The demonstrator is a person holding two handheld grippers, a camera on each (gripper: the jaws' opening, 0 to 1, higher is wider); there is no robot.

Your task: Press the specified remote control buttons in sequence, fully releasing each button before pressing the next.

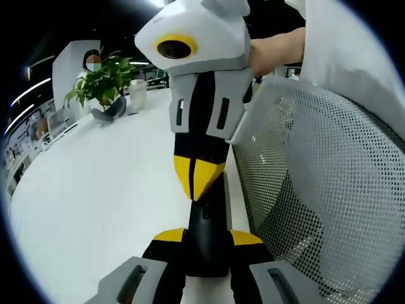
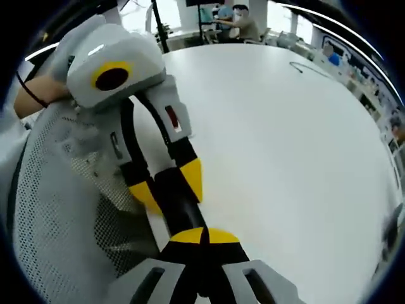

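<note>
**Two grippers meet on one black remote control**

In the left gripper view, the left gripper rises from the bottom centre and its yellow-tipped jaws pinch the near end of a black remote control. The right gripper comes down from the top centre, and its two yellow tips are pressed together and touch the far end of the remote. The buttons are too dark to make out. A white table fills the left half, with a potted plant at the upper left. A grey mesh chair back covers the right side and is cut off by the edge. A hand holds the right gripper at the top right.

In the right gripper view, the right gripper sits at the bottom centre with tips together on the remote, which the left gripper clamps from the upper left. Most of the remote is hidden between the jaws. The chair back is at the left.
</note>
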